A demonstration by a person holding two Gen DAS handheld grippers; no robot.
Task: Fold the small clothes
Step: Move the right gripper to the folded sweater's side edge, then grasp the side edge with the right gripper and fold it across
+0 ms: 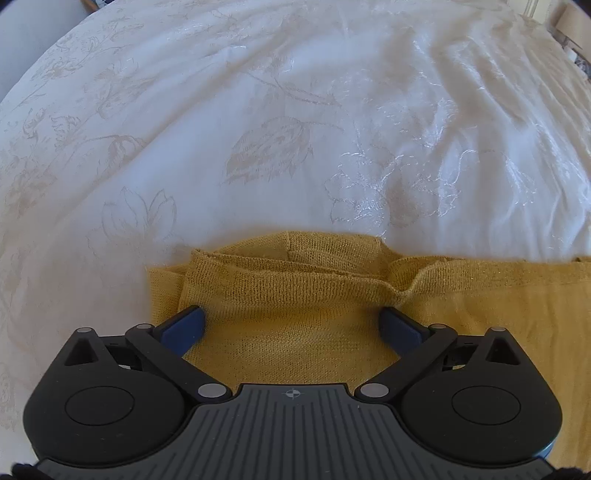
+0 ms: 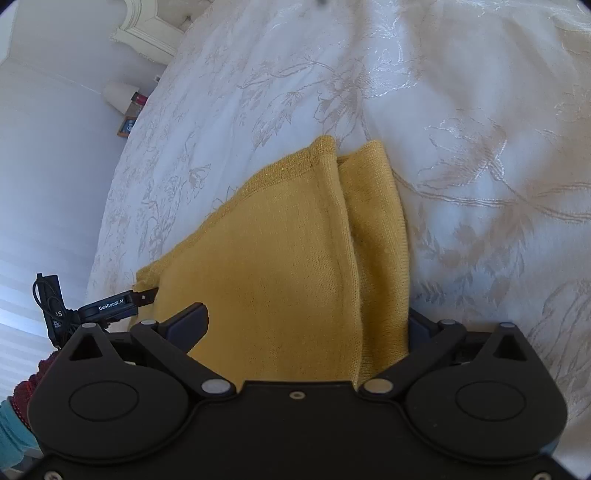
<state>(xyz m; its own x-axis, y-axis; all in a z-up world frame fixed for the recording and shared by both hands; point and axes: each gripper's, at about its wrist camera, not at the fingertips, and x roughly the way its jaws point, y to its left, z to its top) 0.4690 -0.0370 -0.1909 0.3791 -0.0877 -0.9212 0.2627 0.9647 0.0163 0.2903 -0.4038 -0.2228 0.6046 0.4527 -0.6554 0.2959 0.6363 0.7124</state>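
A mustard-yellow knitted garment (image 1: 295, 295) lies folded on a white bedspread (image 1: 258, 129). In the left wrist view my left gripper (image 1: 291, 325) is open, its blue fingers (image 1: 184, 326) spread wide over the garment's bunched edge, holding nothing. In the right wrist view the garment (image 2: 266, 266) shows two stacked folded layers with a free edge (image 2: 369, 221) on the right. My right gripper (image 2: 306, 325) is open, its left finger (image 2: 192, 321) resting on the knit; the right finger is mostly hidden behind the folded edge. The left gripper's tip (image 2: 144, 297) touches the garment's left corner.
The white floral bedspread (image 2: 461, 184) covers the bed around the garment. A white wall, a cream bedside cabinet (image 2: 147, 33) and small items (image 2: 129, 110) are beyond the bed's left edge. A cable (image 2: 48, 299) hangs off the left gripper.
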